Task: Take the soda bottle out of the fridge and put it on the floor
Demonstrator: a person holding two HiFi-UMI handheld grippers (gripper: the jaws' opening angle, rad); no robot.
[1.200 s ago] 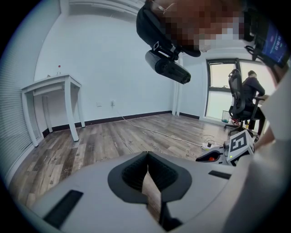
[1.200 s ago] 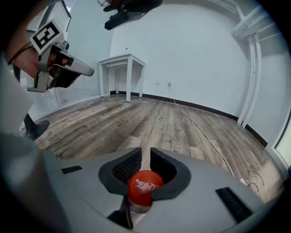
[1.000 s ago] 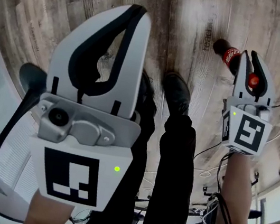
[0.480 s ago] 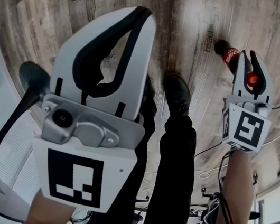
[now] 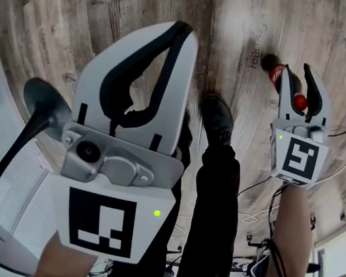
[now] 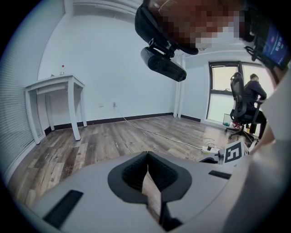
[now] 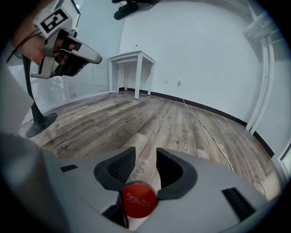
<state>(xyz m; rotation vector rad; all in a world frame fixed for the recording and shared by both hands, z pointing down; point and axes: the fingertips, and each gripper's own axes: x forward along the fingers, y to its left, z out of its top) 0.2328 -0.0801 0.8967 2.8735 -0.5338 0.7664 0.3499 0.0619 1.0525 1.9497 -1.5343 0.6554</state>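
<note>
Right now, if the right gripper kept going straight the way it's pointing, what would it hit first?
Probably the soda bottle: the right gripper has just been opening its jaws, and the bottle's top sits loose between them, near their root. Past the tips, the line seems to meet the wooden floor.

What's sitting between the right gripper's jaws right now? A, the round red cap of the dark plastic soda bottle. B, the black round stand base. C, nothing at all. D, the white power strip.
A: the right gripper view shows the round red cap of the dark plastic soda bottle deep between the jaws of the right gripper, which have just been opening and stand apart.
</note>
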